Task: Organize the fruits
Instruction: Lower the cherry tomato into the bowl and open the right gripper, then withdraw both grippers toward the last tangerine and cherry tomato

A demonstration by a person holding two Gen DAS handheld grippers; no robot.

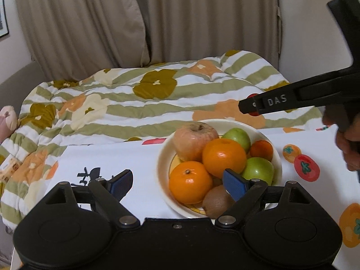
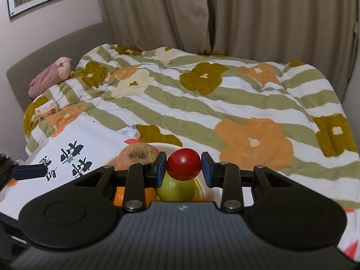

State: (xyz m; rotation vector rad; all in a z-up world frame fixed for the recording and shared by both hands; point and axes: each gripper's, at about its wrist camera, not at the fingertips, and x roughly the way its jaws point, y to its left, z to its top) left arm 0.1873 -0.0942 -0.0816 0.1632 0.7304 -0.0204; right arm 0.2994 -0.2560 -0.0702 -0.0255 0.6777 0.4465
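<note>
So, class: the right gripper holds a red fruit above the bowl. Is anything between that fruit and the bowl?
Nothing visible bars the way. The right gripper holds the red fruit above the bowl. The bowl is crowded though: a green apple sits right beneath it, so it would land on piled fruit.

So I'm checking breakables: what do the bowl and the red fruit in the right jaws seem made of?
Bowl: probably glazed ceramic; smooth cream rim, yellow inside, though plastic is possible. Red fruit: glossy, even skin with a soft highlight; it could be real or a plastic replica, the look doesn't settle it.
</note>
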